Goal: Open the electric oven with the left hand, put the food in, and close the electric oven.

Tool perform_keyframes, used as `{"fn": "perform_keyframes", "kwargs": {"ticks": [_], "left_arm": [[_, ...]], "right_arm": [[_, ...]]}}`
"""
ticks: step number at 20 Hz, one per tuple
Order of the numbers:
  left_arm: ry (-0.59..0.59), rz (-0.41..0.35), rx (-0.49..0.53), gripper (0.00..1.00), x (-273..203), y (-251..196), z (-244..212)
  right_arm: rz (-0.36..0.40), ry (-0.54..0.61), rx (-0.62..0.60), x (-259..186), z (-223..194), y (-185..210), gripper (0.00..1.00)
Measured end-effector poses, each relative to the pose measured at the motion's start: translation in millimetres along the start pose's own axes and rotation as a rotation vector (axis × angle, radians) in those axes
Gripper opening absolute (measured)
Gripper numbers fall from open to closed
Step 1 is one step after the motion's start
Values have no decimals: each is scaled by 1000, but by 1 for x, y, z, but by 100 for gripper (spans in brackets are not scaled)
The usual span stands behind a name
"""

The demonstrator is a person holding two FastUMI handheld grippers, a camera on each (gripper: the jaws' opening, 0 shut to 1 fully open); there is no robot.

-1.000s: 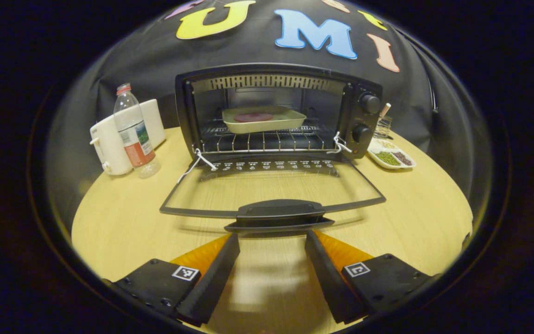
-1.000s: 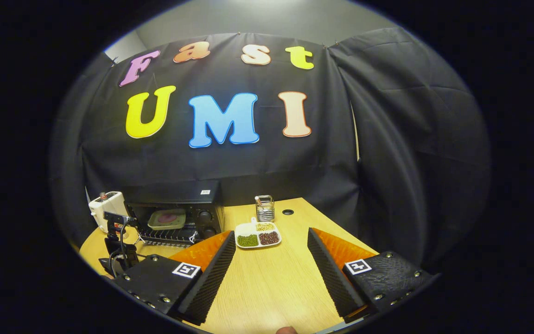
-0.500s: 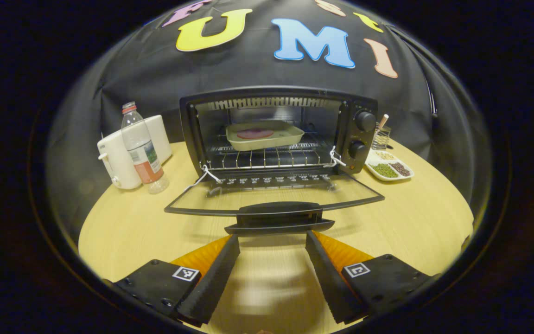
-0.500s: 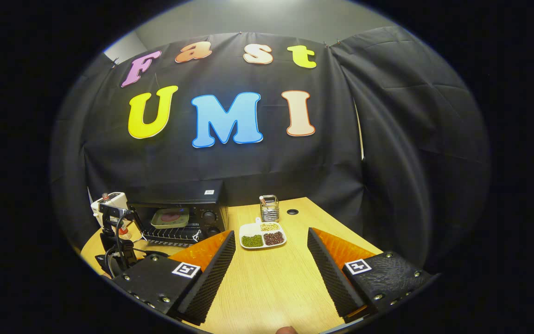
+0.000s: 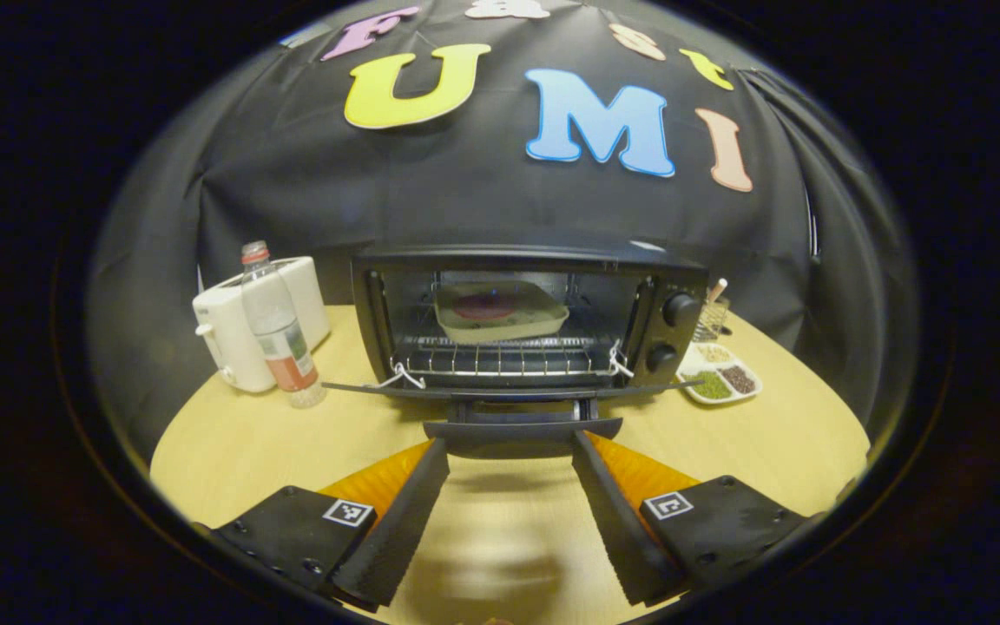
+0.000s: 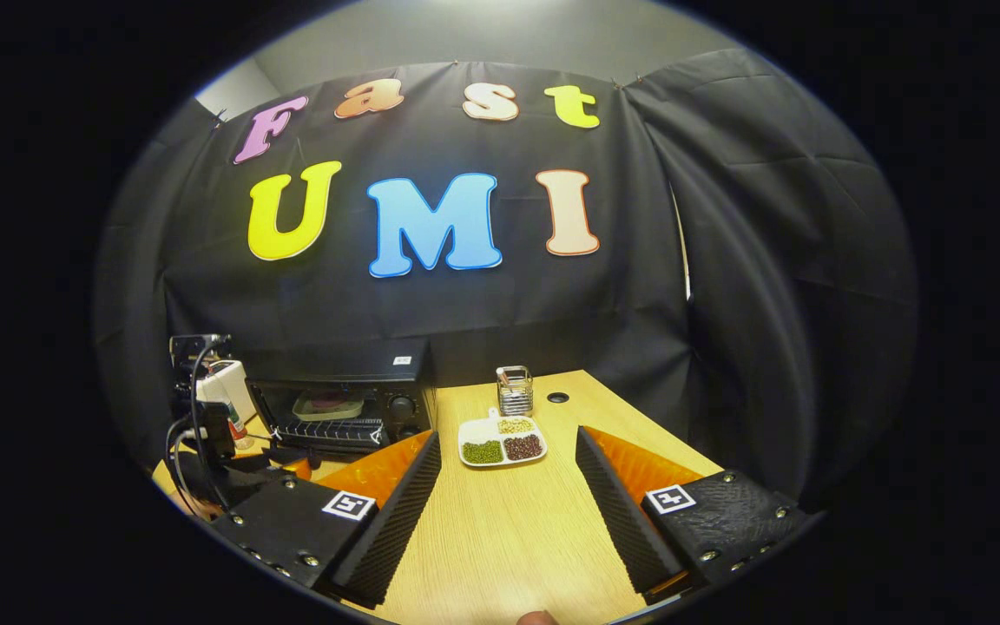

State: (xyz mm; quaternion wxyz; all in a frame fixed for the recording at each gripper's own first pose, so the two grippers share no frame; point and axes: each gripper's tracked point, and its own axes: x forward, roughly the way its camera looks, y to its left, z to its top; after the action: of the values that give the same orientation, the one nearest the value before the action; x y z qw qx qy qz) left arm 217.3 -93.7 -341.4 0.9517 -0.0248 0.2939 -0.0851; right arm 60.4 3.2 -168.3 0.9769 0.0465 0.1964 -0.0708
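The black electric oven (image 5: 526, 321) stands at the middle of the table, its glass door (image 5: 500, 390) held about level and seen edge-on. Inside, on the wire rack, a pale tray (image 5: 500, 311) carries a round pinkish piece of food. My left gripper (image 5: 510, 450) is open, its fingertips right at the underside of the door handle (image 5: 522, 427) and spread wider than it. In the right gripper view the oven (image 6: 339, 404) is far off at the left, with the left gripper (image 6: 205, 417) in front of it. My right gripper (image 6: 507, 441) hangs open and holds nothing.
A white appliance (image 5: 235, 334) and a plastic bottle (image 5: 279, 334) stand left of the oven. At its right are a sectioned dish of beans (image 5: 717, 382) (image 6: 500, 438) and a small mesh holder (image 6: 515, 391). A cable hole (image 6: 557, 398) lies near the back edge.
The oven door has swung up from lying low to about level, its handle staying at my left fingertips. The left gripper has risen. The right gripper has barely shifted.
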Motion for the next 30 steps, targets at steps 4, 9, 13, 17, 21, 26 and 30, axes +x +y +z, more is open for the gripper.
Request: {"fn": "perform_keyframes", "kwargs": {"ticks": [4, 9, 13, 17, 21, 26, 30], "left_arm": [[-58, -11, 5, 100, 8, 1, 32], [-144, -27, 29, 98, 14, 2, 81], [-253, -51, 21, 98, -29, -11, 128], [-371, -28, 13, 91, -109, -30, 159], [-457, 34, -10, 100, -185, -48, 169], [-521, 112, 7, 100, -273, -55, 164], [-566, 168, 47, 100, -329, -44, 159]], "right_arm": [[-9, 3, 11, 2, 0, 0, 98], [15, -15, 17, 2, 6, 11, 98], [52, -62, 20, -3, 24, 10, 98], [118, -120, 4, -22, 43, -5, 98], [177, -157, -23, -41, 56, -30, 98], [231, -224, -72, -68, 75, -48, 98], [276, -254, -72, -85, 82, -37, 98]]}}
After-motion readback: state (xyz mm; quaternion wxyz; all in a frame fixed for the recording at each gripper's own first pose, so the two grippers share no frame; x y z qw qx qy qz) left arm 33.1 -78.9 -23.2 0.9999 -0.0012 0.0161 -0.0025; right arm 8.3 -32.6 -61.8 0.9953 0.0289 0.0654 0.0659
